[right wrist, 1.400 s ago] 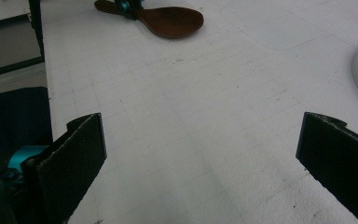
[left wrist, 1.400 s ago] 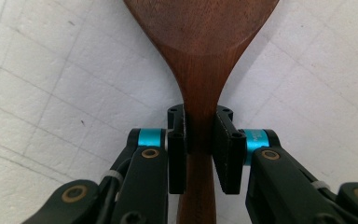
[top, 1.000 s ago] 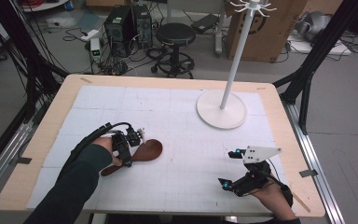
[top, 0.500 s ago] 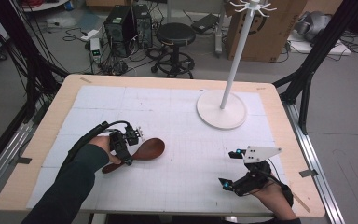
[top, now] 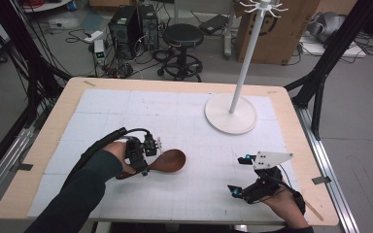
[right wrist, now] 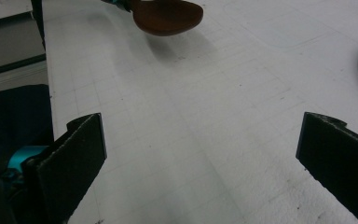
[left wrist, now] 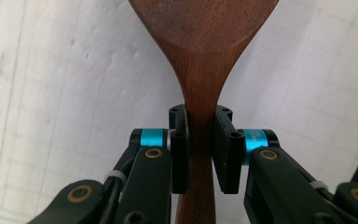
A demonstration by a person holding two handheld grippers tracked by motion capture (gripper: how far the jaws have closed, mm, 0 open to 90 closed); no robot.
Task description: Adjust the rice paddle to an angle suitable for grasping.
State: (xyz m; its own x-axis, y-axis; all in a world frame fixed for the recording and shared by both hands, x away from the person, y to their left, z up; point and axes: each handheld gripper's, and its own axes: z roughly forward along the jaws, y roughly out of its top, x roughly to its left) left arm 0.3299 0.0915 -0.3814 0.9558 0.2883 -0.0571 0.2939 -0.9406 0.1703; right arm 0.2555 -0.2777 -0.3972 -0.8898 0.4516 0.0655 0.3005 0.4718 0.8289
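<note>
A dark brown wooden spoon (top: 167, 161) hangs just above the white gridded mat, left of centre. My left gripper (top: 144, 156) is shut on its handle near the neck, and the bowl points right. In the left gripper view the two pads (left wrist: 179, 149) press both sides of the spoon's handle (left wrist: 200, 93). My right gripper (top: 239, 175) rests near the front right edge of the table, jaws wide open with nothing between them. The right gripper view shows the spoon's bowl (right wrist: 168, 17) far off, above the mat, with a shadow under it.
A white coat stand with a round base (top: 230, 114) rises at the back right of the table. The wooden table edge (top: 48, 141) frames the mat. A stool (top: 181, 35), computers and cables lie on the floor beyond.
My left gripper has lifted the spoon slightly and carried it a little to the right. The right gripper has stayed where it was.
</note>
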